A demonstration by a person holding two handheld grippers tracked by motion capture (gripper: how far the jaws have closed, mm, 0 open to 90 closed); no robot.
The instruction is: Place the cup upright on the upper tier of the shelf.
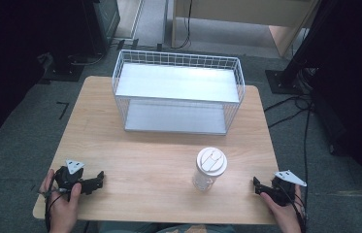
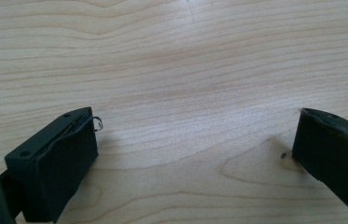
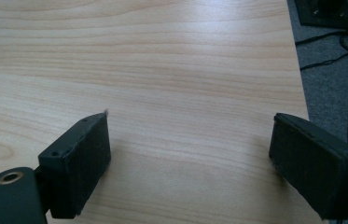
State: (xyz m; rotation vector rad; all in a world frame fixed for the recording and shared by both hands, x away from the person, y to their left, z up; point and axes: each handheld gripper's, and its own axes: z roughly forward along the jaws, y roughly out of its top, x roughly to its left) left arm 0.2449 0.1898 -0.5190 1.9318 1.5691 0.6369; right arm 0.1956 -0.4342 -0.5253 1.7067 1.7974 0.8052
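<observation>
Wooden worktop (image 1: 139, 165) bare and open across the middle and front, with one white wire basket (image 1: 178, 92) set near the far edge and one clear cup (image 1: 207, 170) with a white lid standing right of centre, near the front. Two grippers, both low at the near edge: left gripper (image 1: 102, 176) at the front left corner, right gripper (image 1: 256, 184) at the front right, just right of the cup and apart from it. Jaws of both spread wide over bare wood, nothing between them.
</observation>
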